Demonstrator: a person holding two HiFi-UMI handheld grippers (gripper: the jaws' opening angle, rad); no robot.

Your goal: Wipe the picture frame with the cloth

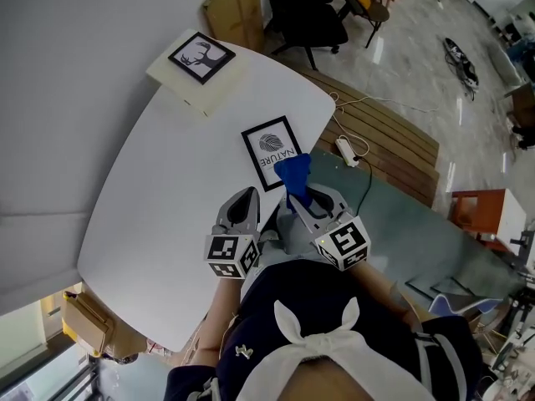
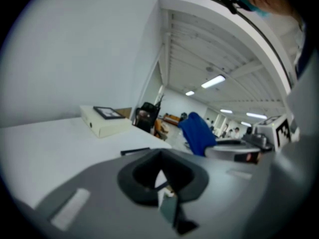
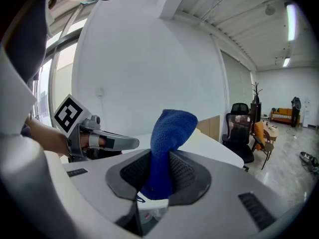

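A black picture frame (image 1: pixel 269 151) with a fingerprint print lies flat on the white table (image 1: pixel 150 190), near its right edge. My right gripper (image 1: pixel 303 197) hovers just in front of the frame, shut on a blue cloth (image 1: pixel 292 172) that sticks up out of its jaws (image 3: pixel 172 128). My left gripper (image 1: pixel 249 195) sits beside it to the left, shut with nothing between its jaws (image 2: pixel 160 163). In the left gripper view the frame (image 2: pixel 134 151) shows only as a thin dark edge, with the cloth (image 2: pixel 197 133) to its right.
A cream box (image 1: pixel 196 78) with a second framed picture (image 1: pixel 201 57) on top stands at the table's far end. A white power strip (image 1: pixel 347 150) lies on a wooden bench to the right. A black office chair (image 1: pixel 305 15) stands beyond the table.
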